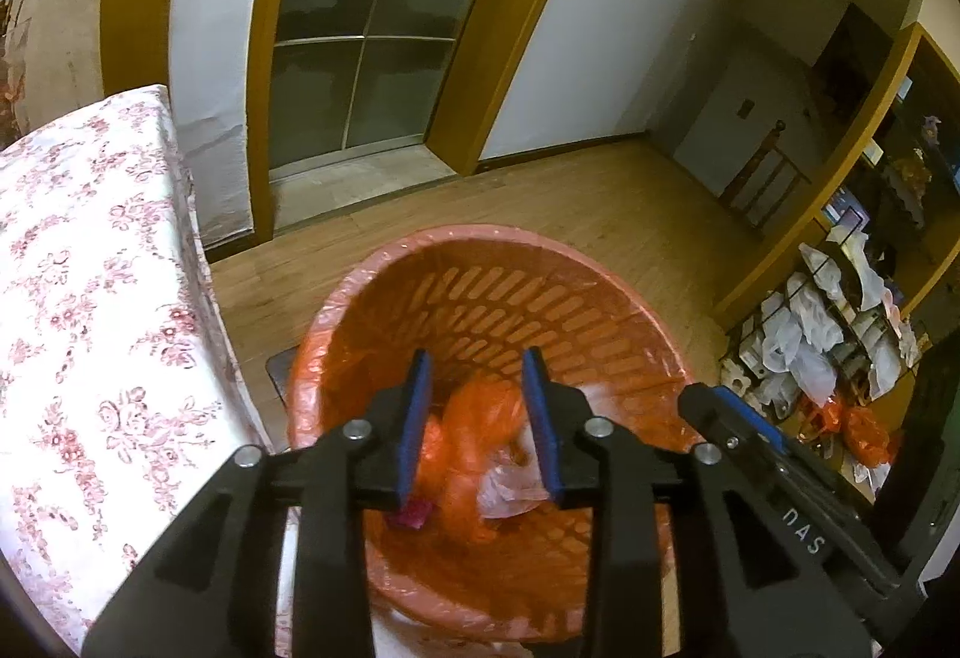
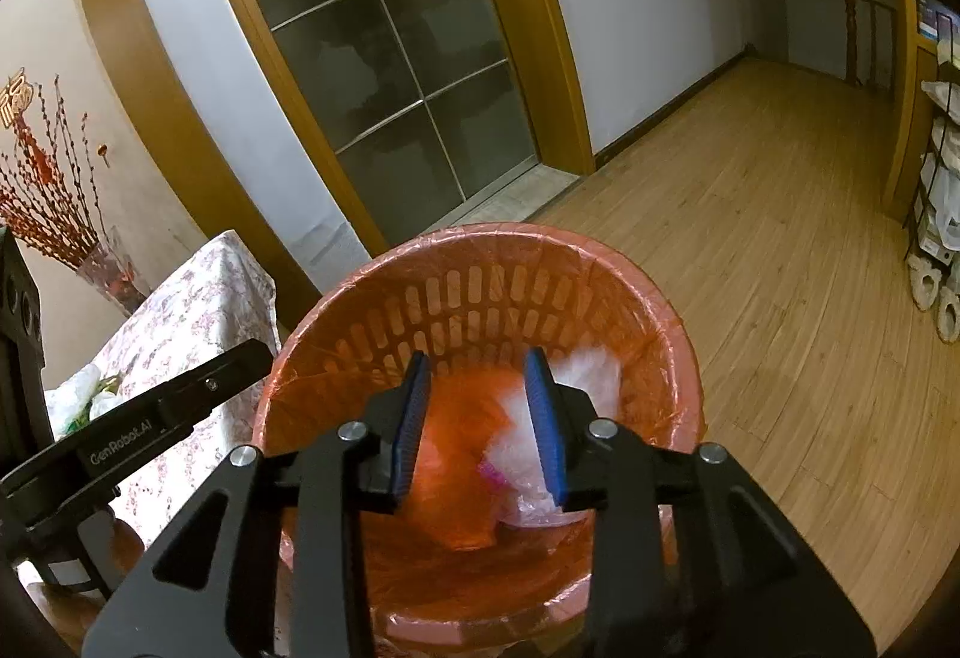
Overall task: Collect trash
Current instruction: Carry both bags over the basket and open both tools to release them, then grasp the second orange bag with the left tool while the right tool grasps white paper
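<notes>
While upright, mouth up: trash basket (image 1: 480, 262) under both spread tools

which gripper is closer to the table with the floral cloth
Left. The left gripper hangs over the bin right beside the floral table; the right gripper is over the bin's far side from it.
</notes>
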